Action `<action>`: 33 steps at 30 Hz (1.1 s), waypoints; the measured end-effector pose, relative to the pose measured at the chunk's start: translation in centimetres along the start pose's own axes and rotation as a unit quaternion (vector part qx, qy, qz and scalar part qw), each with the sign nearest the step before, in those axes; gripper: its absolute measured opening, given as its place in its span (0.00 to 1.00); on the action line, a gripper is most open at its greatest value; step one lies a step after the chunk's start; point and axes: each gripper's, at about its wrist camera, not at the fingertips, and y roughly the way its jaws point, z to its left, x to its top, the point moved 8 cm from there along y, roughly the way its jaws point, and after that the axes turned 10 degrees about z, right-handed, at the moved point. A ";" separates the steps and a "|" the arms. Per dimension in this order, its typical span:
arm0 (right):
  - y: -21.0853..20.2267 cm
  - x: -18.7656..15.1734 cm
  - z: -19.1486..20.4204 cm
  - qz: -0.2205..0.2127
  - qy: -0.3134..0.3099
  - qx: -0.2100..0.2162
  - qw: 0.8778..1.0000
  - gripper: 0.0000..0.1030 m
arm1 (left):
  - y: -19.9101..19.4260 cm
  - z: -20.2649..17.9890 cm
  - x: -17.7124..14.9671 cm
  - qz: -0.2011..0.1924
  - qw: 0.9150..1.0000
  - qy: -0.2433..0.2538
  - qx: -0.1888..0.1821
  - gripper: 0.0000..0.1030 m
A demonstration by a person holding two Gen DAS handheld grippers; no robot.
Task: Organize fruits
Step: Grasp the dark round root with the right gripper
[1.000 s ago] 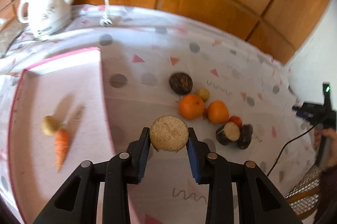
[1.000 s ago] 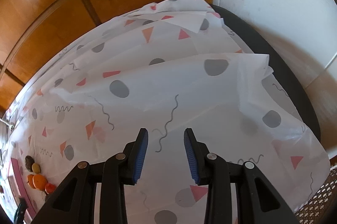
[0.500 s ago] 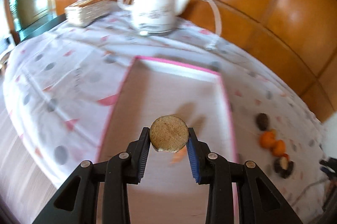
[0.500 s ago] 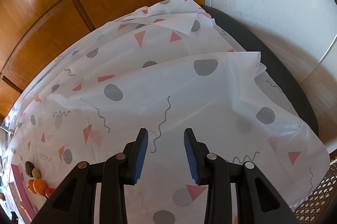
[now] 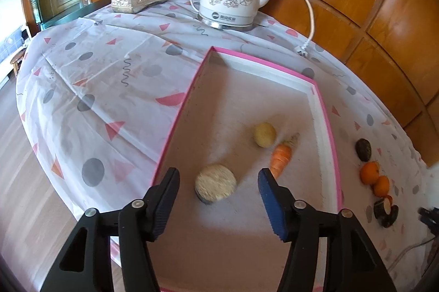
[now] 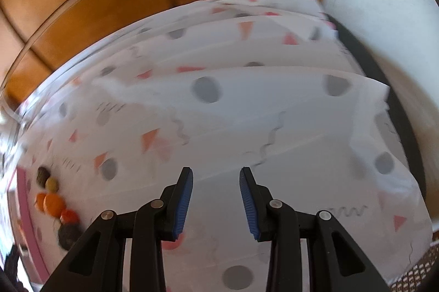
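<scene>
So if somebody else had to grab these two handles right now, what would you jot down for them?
Left gripper: jaws have just been opening; nothing is gripped. The round tan-topped piece lies between them on the tray floor, clear of both pads.
Right gripper: jaws apart, empty, over bare tablecloth.
In the pink-edged tray: the tan-topped piece, a small yellowish fruit and a carrot.
Left on the cloth, right of the tray: a dark round fruit, two oranges, a small red piece and dark cut pieces.
Next, probably: fetch those into the tray.
</scene>
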 end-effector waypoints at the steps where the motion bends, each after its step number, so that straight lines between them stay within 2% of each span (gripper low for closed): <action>1: 0.1 -0.1 0.8 0.003 -0.013 0.010 1.000 0.35 | -0.2 -0.2 -0.2 -0.001 1.000 0.003 -0.003 0.62; 2: 0.2 -0.3 1.5 0.006 -0.024 0.024 0.999 0.35 | -0.3 -0.3 -0.3 -0.003 1.000 0.005 -0.004 0.64; 4: 0.3 -0.9 3.6 0.022 -0.052 0.079 0.995 0.35 | -0.4 -0.5 -0.6 -0.004 1.000 0.009 -0.005 0.66; 6: 0.4 -2.0 6.3 0.042 -0.097 0.123 0.987 0.35 | -0.3 -0.6 -0.8 0.000 1.000 0.009 -0.008 0.68; 7: 0.4 -2.4 7.4 0.047 -0.120 0.128 0.983 0.35 | -0.2 -0.6 -0.9 0.003 1.000 0.008 -0.009 0.68; 10: 0.4 -4.4 10.8 0.060 -0.190 0.138 0.970 0.52 | -0.1 -0.3 -1.1 0.009 1.000 0.003 -0.011 0.69; 15: -0.1 -6.6 14.2 0.058 -0.243 0.155 0.956 0.56 | -0.8 0.4 -1.1 0.001 1.000 -0.010 -0.013 0.72; 17: -0.3 -7.4 15.5 0.061 -0.255 0.163 0.951 0.63 | -1.0 0.8 -1.1 -0.002 1.000 -0.015 -0.012 0.73; 22: 0.3 -9.4 18.1 0.068 -0.280 0.155 0.945 0.63 | -1.5 2.1 -1.3 -0.011 0.999 -0.032 -0.008 0.73; 27: 1.4 -10.4 19.7 0.066 -0.294 0.133 0.944 0.63 | -2.0 3.6 -1.3 -0.021 0.998 -0.056 0.000 0.74; 33: 2.4 -11.0 20.5 0.062 -0.307 0.102 0.944 0.63 | -1.8 4.7 -1.5 -0.015 0.997 -0.075 -0.001 0.75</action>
